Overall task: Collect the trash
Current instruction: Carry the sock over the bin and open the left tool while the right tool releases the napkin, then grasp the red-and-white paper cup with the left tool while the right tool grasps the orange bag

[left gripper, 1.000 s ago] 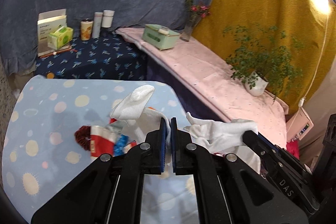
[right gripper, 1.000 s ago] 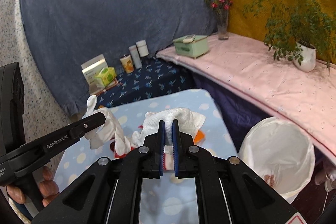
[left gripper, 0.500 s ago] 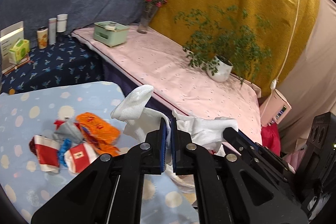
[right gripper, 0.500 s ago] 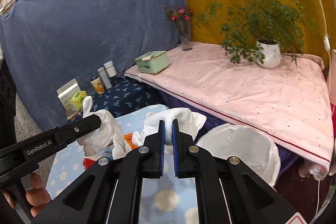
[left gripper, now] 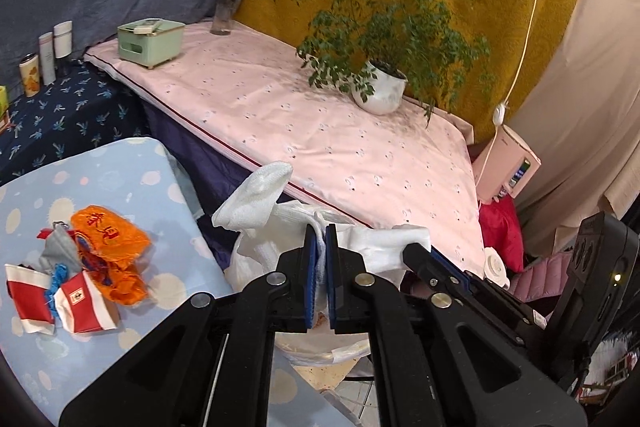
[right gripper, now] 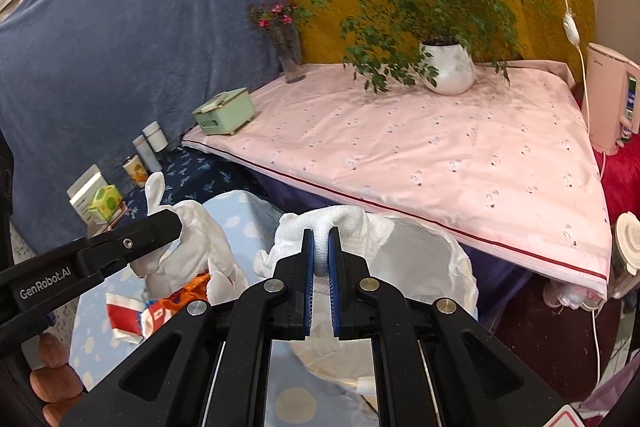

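My left gripper [left gripper: 319, 241] is shut on a crumpled white paper towel [left gripper: 256, 199], held above the bin with a white liner [left gripper: 246, 263]. Just to its right, my right gripper [left gripper: 414, 251] pinches a second white paper towel [left gripper: 380, 239]. In the right wrist view that right gripper [right gripper: 320, 243] is shut on its towel [right gripper: 344, 217] over the liner's mouth [right gripper: 444, 267], and the left gripper [right gripper: 174, 223] holds its wad [right gripper: 192, 247] at the left. On the light blue spotted table [left gripper: 120, 171] lie an orange wrapper [left gripper: 108, 239] and red-and-white wrappers [left gripper: 76, 303].
A pink-covered table [left gripper: 320, 131] behind the bin carries a potted plant [left gripper: 380, 91], a green box [left gripper: 150, 41] and a flower vase [left gripper: 226, 11]. Bottles [left gripper: 48, 55] stand on a dark blue table. A pink appliance [left gripper: 508, 167] stands far right. A hand [right gripper: 52, 367] holds the left gripper.
Both grippers have swung to the right, from over the spotted table to above the white-lined bin, each still carrying its white towel. The wrapper pile has slid to the left in view.
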The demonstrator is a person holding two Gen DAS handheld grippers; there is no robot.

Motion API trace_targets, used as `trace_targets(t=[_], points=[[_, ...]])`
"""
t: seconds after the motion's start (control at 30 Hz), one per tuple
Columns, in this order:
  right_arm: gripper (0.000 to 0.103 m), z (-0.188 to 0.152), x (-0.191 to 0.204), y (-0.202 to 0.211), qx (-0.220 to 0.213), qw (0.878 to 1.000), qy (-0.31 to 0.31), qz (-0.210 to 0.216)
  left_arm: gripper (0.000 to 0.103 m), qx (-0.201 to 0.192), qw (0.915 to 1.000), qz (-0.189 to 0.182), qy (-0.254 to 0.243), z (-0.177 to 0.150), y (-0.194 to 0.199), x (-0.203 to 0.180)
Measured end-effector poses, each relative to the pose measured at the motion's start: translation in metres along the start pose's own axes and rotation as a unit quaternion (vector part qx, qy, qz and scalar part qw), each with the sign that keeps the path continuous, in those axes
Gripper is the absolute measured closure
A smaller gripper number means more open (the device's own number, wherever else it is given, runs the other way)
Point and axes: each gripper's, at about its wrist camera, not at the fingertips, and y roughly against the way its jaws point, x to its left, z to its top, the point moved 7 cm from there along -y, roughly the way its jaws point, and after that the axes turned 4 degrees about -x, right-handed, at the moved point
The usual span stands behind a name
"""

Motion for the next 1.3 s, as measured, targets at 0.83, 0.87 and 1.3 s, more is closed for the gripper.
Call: trace_targets(t=[0.83, 0.87, 1.3], points=[[0.082, -0.023, -0.028, -0.027, 0.027, 0.999, -0.015, -0.03, 0.061, 0.022, 0.9992, 0.032, -0.008, -0.018, -0.037, 0.002], [0.081, -0.024, -0.027, -0.027, 0.027, 0.999, -0.014, -0.029, 0.061, 0.021, 0.9992, 0.034, -0.006, -0.019, -0.035, 0.005], [0.071, -0.03, 0.019, -0.022, 0.03, 0.999, 0.015, -0.01, 0.056, -0.006, 0.9962, 0.084, 0.024, -0.02, 0.0, 0.057]])
